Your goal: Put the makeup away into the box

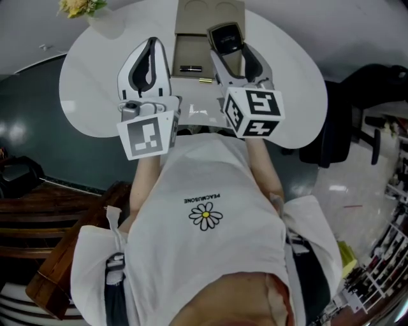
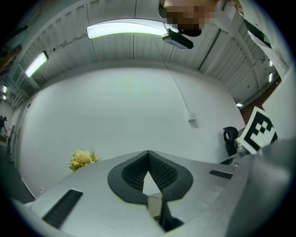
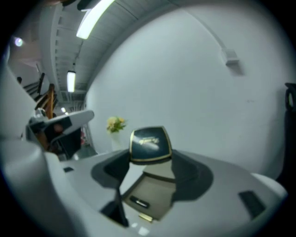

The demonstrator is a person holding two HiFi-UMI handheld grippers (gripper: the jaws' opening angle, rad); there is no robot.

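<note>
1. Right gripper [image 3: 151,157] is clamped on a dark compact [image 3: 150,144] with a gold rim. The jaws pinch it from both sides, and it sticks up past the tips with its flat face toward the camera.
2. In the head view that same right gripper [image 1: 226,46] holds the compact [image 1: 226,37] up in the air, over the right side of the open box [image 1: 188,51].
3. Left gripper [image 2: 148,155] is clenched with nothing in it. The dark pads meet at the tips, with only a little triangle of gap behind them. From above, the left gripper [image 1: 151,44] sits just left of the box, next to the other one.
4. The box is a tan tray with its lid flipped up at the far end. It's pretty much right under the compact in the right gripper view [image 3: 155,190].
5. A black tube [image 1: 190,68] is lying flat in the tray, also visible from the right gripper [image 3: 138,202].
6. There's a small gold stick [image 1: 205,80] right at the near edge of the box. Honestly can't tell if it's inside or just outside.
7. Everything's on a round white table [image 1: 89,89].
8. A bunch of yellow flowers [image 1: 80,6] stands at the far left edge of the table, well away from the box.
</note>
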